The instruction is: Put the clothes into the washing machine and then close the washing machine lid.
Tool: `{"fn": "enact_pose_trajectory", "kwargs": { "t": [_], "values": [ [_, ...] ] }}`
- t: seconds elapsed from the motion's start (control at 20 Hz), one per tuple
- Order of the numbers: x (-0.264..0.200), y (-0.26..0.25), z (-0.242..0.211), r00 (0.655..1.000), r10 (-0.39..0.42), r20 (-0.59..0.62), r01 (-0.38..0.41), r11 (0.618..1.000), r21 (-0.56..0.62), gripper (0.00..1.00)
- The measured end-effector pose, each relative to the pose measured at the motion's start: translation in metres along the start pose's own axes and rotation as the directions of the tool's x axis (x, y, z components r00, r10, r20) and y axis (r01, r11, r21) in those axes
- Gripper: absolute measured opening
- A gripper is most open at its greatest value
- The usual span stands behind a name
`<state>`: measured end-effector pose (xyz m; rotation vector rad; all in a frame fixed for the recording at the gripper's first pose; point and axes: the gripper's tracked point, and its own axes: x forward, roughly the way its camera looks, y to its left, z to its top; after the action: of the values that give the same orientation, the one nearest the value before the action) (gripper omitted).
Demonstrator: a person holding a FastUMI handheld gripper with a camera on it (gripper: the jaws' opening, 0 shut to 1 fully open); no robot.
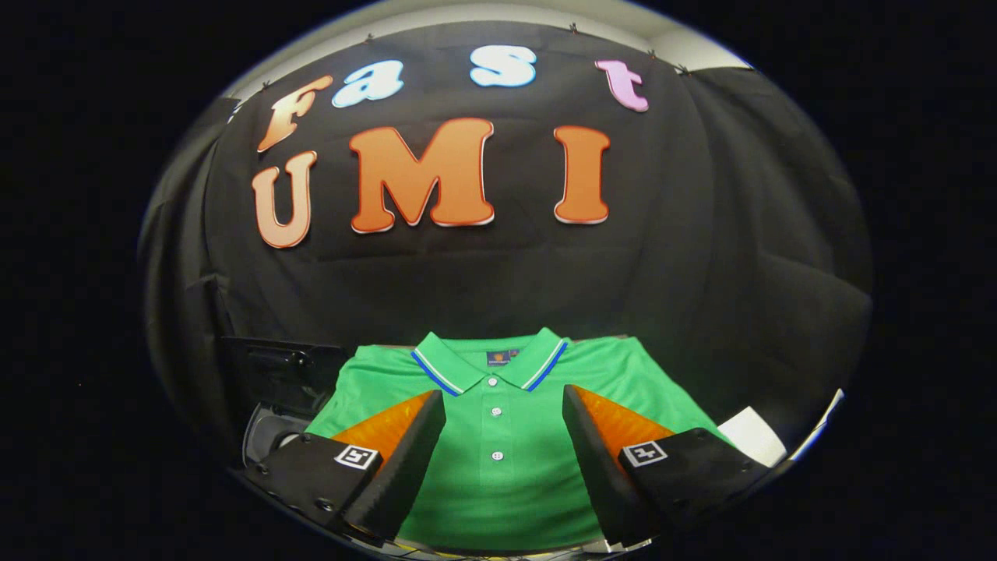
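Gripper (pixel 504 405) fingers spread, green polo shirt (pixel 498 475) lying flat between them

Light's coming from up top and it's pretty dim overall, the black cloth wall (pixel 701 257) just eats it, while the green polo shirt (pixel 506 421) in front of me pops bright and sharp. Fisheye bends everything hard toward the rim, and my open jaws look stretched. The dark washing machine (pixel 269 382) is murky, detail lost in shadow.
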<state>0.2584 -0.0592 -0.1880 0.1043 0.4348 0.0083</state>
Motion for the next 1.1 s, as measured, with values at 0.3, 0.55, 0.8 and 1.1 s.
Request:
{"fn": "enact_pose_trajectory", "kwargs": {
  "t": [0.3, 0.55, 0.8, 1.1],
  "values": [
    [0.045, -0.01, -0.021, 0.99, -0.008, -0.142, 0.007, 1.0, -0.007, 0.98],
    [0.056, -0.002, -0.033, 0.975, 0.012, -0.222, -0.014, 1.0, -0.011, 0.99],
    [0.055, 0.001, -0.036, 0.97, -0.016, -0.244, 0.014, 1.0, -0.012, 0.98],
    [0.053, 0.02, -0.039, 0.949, 0.076, -0.307, -0.091, 0.995, -0.034, 0.4]
  ]
}}
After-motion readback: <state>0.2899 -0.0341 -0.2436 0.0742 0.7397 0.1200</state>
